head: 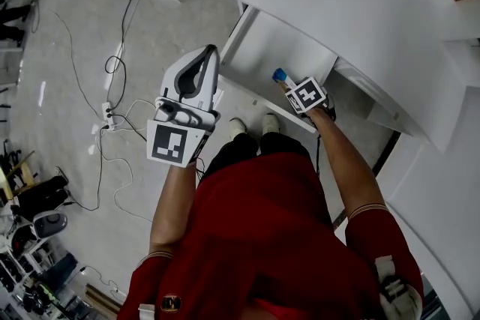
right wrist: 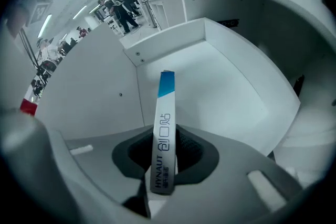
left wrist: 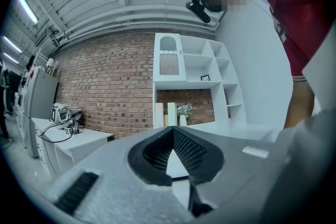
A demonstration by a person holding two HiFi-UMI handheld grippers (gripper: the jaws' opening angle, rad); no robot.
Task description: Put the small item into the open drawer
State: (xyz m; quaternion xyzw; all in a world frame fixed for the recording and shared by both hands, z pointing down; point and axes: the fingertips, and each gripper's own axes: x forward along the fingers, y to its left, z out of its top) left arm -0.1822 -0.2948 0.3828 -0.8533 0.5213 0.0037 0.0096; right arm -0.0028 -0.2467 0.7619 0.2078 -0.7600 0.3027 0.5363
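Note:
The small item is a flat white box with a blue end [right wrist: 164, 128]. It stands upright between the pads of my right gripper [right wrist: 167, 153], which is shut on it. In the head view its blue tip [head: 280, 75] pokes out of the right gripper [head: 287, 85], just above the front part of the open white drawer [head: 259, 41]. The right gripper view looks into that drawer [right wrist: 231, 86], whose inside is bare. My left gripper [head: 199, 79] is held up over the floor, left of the drawer. Its jaws [left wrist: 172, 136] meet at the tips with nothing between them.
The drawer belongs to a curved white desk [head: 360, 4]. Cables and a power strip [head: 109, 114] lie on the floor at left. The person's shoes [head: 251, 127] stand just before the drawer front. A brick wall and a white shelf unit [left wrist: 194, 76] fill the left gripper view.

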